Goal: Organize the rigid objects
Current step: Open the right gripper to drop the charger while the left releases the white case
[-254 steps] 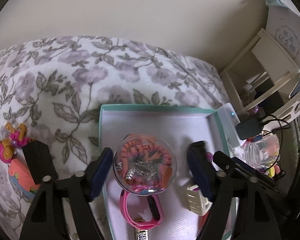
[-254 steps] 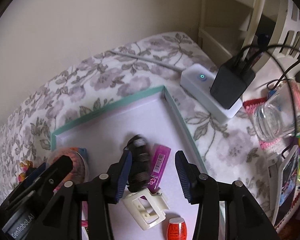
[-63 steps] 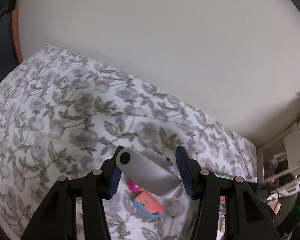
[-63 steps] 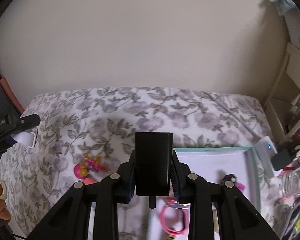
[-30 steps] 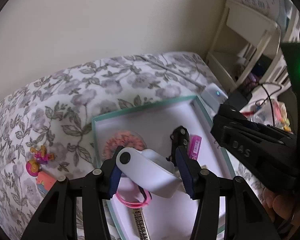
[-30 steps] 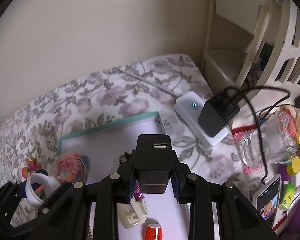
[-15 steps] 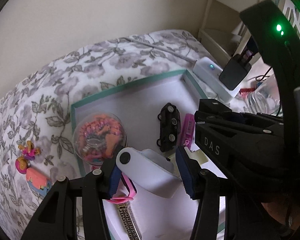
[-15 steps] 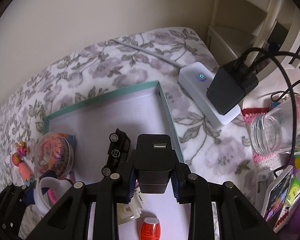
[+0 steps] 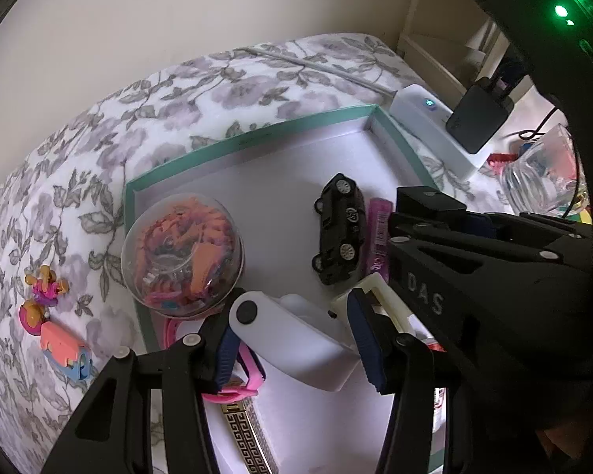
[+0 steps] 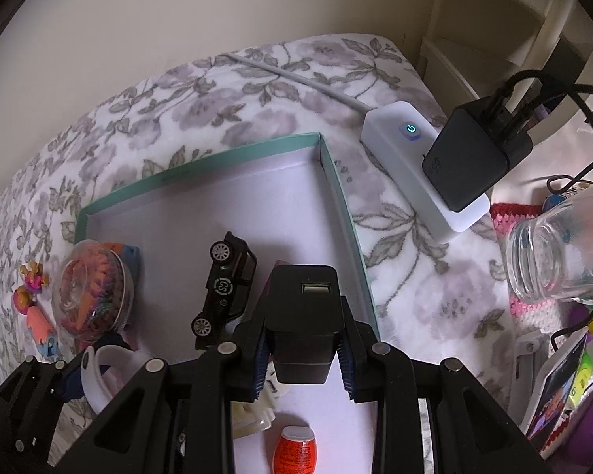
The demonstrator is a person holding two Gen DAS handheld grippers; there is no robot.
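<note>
A shallow teal-rimmed box [image 9: 253, 138] [image 10: 201, 170] lies on the flowered bedspread. Inside it sit a clear ball of orange toys [image 9: 182, 251] [image 10: 95, 292], a black toy car [image 9: 340, 229] [image 10: 225, 280], a purple tube [image 9: 377, 229], a pink band [image 9: 249, 375], a cream plastic clip [image 9: 375, 296] and a red capsule [image 10: 294, 450]. My left gripper [image 9: 292, 339] is shut on a white curved strap [image 9: 296, 339] over the box's near part. My right gripper [image 10: 302, 345] is shut on a black charger block [image 10: 302, 316] just inside the box's right wall; the same block [image 9: 427, 199] shows beside the left gripper.
A white power strip [image 10: 419, 166] with a black plugged adapter [image 10: 474, 158] lies right of the box. A glass jar [image 10: 561, 245] and a phone [image 10: 557, 391] crowd the far right. Small pink and orange toys [image 9: 51, 316] lie on the bedspread left of the box.
Both grippers have come down closer over the box with their loads still held. The black car, hidden under the charger a second ago, now shows left of it.
</note>
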